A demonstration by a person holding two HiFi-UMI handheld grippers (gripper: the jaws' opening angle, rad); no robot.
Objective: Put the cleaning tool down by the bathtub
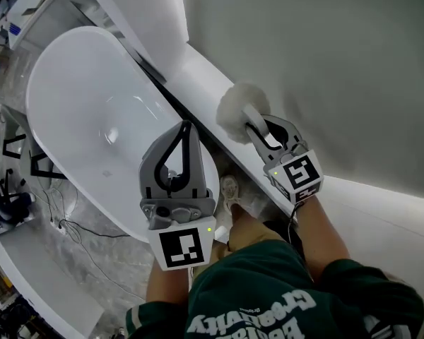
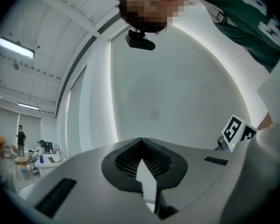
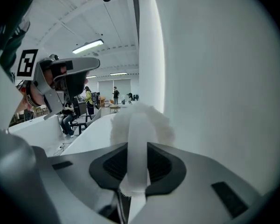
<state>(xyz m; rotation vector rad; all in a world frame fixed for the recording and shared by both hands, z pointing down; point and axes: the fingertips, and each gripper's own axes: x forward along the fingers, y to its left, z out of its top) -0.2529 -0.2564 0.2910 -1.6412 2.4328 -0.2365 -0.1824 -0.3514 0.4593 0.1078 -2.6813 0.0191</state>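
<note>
Task incomplete. The right tongs (image 1: 256, 127) are clamped on the white handle (image 3: 139, 143) of the cleaning tool (image 1: 239, 111). Its fluffy head sits over the ledge (image 1: 198, 69) between bathtub (image 1: 92, 111) and wall (image 1: 325, 62); contact cannot be confirmed. Judged outstanding: set-down and release. The right gripper view confirms the grip; only the head view shows placement. Left tongs (image 1: 187, 127) are closed and empty.

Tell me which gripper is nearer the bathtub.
Left. The left gripper hangs over the near end of the bathtub, jaws shut on nothing. The right gripper is beside the tub, over the white ledge, jaws shut on the cleaning tool.
</note>
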